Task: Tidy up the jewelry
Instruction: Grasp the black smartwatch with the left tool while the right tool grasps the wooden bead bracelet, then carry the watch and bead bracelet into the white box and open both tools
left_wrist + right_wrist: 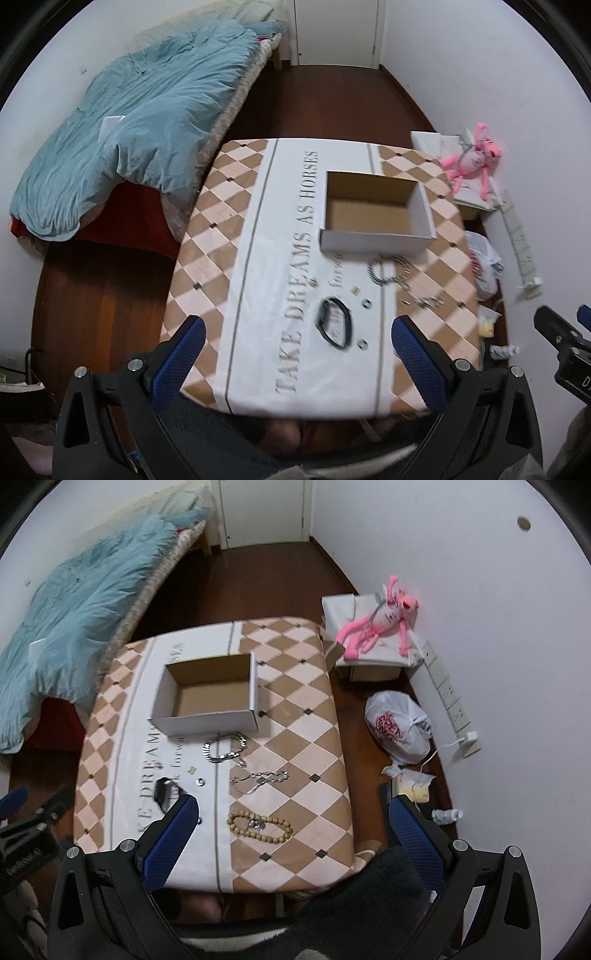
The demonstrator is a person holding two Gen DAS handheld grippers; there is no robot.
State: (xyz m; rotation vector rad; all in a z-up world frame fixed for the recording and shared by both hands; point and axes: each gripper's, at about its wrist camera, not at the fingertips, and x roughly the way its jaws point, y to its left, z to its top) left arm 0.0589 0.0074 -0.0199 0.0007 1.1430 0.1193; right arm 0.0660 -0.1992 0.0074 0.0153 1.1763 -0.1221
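Note:
An empty white cardboard box (376, 221) (207, 698) stands on the patterned table (221, 206) (295, 716). In front of it lie a silver chain bracelet (388, 271) (225, 747), a thin silver necklace (424, 301) (262, 777), a wooden bead bracelet (258, 825), a black band (334, 326) (161, 792) and small rings (365, 303) (200, 782). My left gripper (299, 354) hovers open above the near table edge, the black band between its fingers' line. My right gripper (291, 834) is open too, above the bead bracelet.
A bed with a blue duvet (129, 122) (74, 590) sits left of the table. On the floor to the right are a pink plush toy (376, 624) on a white box, a white plastic bag (399, 727), a power strip (450, 698) and scraps.

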